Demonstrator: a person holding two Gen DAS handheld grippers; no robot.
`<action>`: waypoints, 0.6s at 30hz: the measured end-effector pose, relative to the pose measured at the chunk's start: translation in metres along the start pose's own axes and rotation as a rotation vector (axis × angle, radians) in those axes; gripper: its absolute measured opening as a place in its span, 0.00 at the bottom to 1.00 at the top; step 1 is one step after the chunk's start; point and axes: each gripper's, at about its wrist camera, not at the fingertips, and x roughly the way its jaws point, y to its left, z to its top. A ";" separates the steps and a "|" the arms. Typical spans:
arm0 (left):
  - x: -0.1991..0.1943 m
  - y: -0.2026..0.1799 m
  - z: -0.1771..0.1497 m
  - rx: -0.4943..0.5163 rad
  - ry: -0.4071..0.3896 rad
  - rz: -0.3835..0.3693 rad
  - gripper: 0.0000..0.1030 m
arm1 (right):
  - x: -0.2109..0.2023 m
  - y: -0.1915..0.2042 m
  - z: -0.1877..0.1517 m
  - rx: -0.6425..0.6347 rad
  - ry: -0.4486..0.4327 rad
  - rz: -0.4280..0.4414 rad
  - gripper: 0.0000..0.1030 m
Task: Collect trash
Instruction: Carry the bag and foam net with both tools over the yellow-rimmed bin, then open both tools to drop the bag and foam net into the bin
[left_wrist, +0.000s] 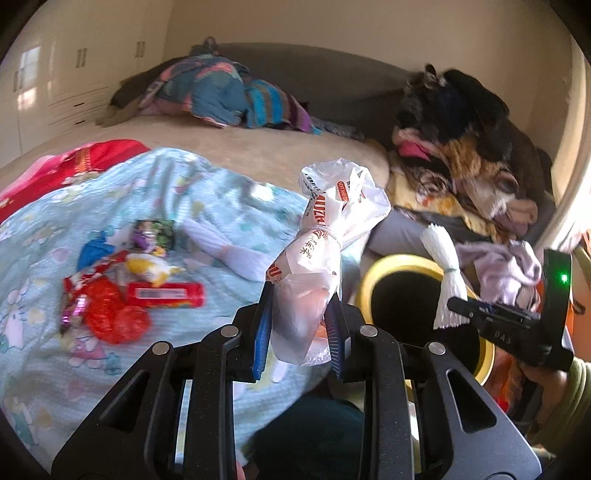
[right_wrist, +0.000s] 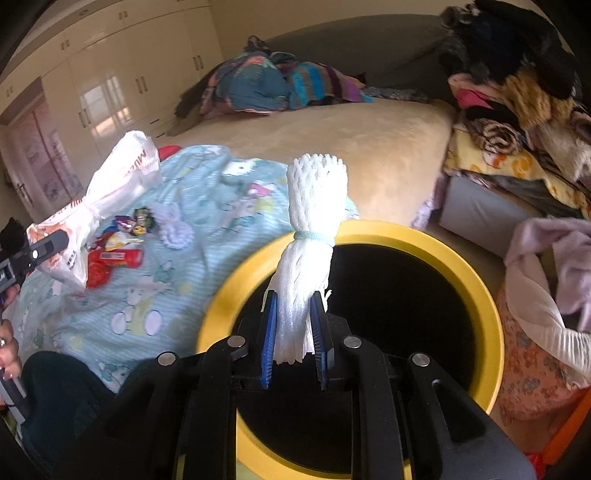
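My left gripper (left_wrist: 300, 295) is shut on a knotted white plastic bag (left_wrist: 325, 236) with red print, held upright above the bed. The same bag (right_wrist: 110, 192) shows at the left of the right wrist view. My right gripper (right_wrist: 293, 299) is shut on a tied bundle of white foam netting (right_wrist: 314, 218), held over the mouth of a yellow-rimmed bin (right_wrist: 461, 258) with a black inside. In the left wrist view that bundle (left_wrist: 445, 273) and the bin (left_wrist: 391, 264) sit to the right. A pile of wrappers (left_wrist: 122, 291) lies on the light blue blanket (left_wrist: 166, 192).
The beige bed (right_wrist: 388, 147) carries a heap of colourful clothes (right_wrist: 266, 85) at the back. More clothes (right_wrist: 524, 122) are stacked at the right, with a lilac cloth (right_wrist: 554, 251) draped near the bin. A white wardrobe (right_wrist: 110, 77) lines the left wall.
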 end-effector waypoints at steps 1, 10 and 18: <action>0.004 -0.007 -0.001 0.017 0.009 -0.012 0.20 | -0.001 -0.004 -0.001 0.005 0.000 -0.008 0.17; 0.034 -0.058 -0.013 0.126 0.089 -0.083 0.20 | -0.013 -0.037 -0.007 0.032 0.008 -0.047 0.17; 0.060 -0.088 -0.023 0.174 0.151 -0.117 0.21 | -0.017 -0.057 -0.014 0.066 0.025 -0.066 0.20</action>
